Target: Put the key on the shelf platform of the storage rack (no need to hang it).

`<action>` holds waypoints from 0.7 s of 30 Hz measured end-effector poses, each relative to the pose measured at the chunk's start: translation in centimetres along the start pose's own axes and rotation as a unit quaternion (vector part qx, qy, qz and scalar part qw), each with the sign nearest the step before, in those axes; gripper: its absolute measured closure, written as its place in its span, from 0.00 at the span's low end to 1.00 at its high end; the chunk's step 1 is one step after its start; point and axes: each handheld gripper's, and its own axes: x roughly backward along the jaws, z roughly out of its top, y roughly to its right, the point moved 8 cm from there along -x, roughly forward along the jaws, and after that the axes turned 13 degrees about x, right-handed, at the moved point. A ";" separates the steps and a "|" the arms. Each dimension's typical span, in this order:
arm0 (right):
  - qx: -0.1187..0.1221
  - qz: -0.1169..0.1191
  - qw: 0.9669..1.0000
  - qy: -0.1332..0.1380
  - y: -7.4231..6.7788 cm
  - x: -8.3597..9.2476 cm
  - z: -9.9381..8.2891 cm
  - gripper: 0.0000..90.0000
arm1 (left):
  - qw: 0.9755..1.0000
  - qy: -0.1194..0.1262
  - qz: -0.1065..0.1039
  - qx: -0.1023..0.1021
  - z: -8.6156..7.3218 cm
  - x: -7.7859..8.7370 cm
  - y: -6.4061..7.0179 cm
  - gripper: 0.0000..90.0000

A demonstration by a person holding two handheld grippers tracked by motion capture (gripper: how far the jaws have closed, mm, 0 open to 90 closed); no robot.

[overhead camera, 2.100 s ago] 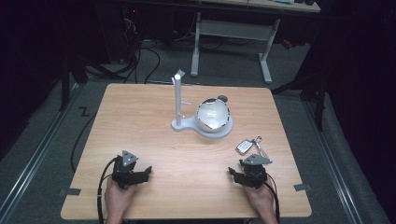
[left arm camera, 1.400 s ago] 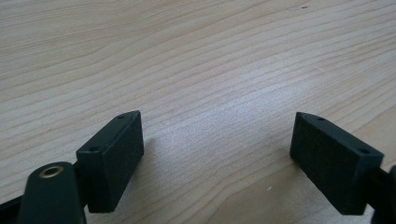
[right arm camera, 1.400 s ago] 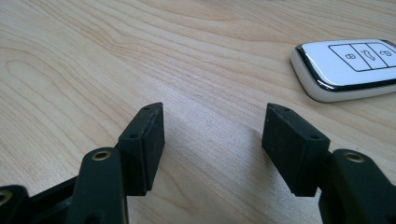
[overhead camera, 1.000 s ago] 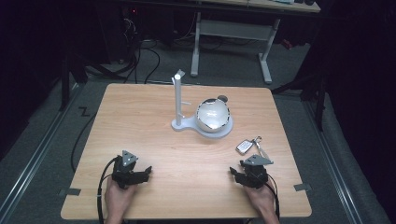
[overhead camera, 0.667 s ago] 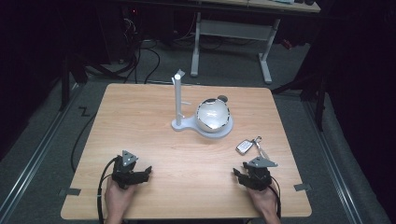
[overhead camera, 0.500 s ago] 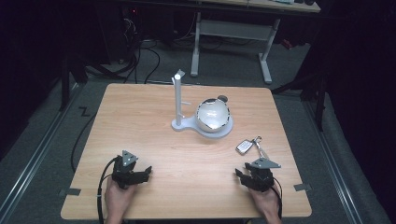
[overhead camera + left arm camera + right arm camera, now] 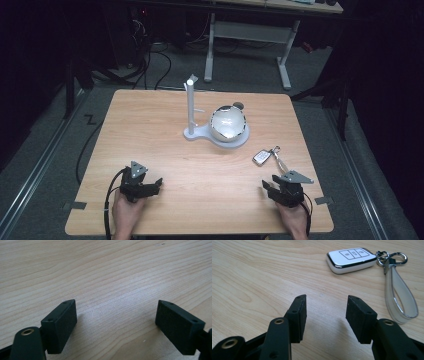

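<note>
Up close, the right gripper view reveals the key fob's (image 7: 351, 257) buttons.

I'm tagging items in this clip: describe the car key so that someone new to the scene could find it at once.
On the wooden table, go from the white stand with the round bowl toward the near right corner. The car key lies flat there, ahead of the right hand-held gripper. It is the small white fob with buttons and a pale strap.

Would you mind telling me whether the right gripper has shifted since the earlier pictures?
Yes. The right gripper has slid toward the table's right edge, now lying right of the car key rather than below it; its empty jaws have been closing.
</note>
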 end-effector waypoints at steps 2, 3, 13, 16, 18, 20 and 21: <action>-0.004 -0.002 1.000 0.000 0.3 0.1 -0.1 0.58 | 1.000 0.000 0.000 0.000 0.0 0.0 0.0 0.20; -0.004 -0.003 1.000 0.000 0.4 0.2 -0.1 0.58 | 1.000 0.000 -0.001 -0.001 0.0 0.0 0.0 0.20; -0.016 -0.023 1.000 0.003 1.6 1.1 -0.3 0.58 | 1.000 0.000 0.000 0.001 0.0 0.0 0.0 0.20; -0.017 -0.030 0.999 0.004 2.1 1.4 -0.2 0.58 | 1.000 0.000 0.001 0.001 0.0 0.0 0.0 0.20; -0.021 -0.033 0.999 0.007 2.4 1.5 -0.1 0.58 | 1.000 0.000 0.000 0.000 0.0 0.0 0.0 0.20; -0.018 -0.036 0.999 0.006 2.5 1.4 -0.1 0.58 | 1.000 0.000 0.000 0.000 0.0 0.0 0.0 0.20; -0.014 -0.036 0.999 0.006 2.5 1.4 0.0 0.58 | 1.000 0.000 0.000 0.000 0.0 0.0 0.0 0.20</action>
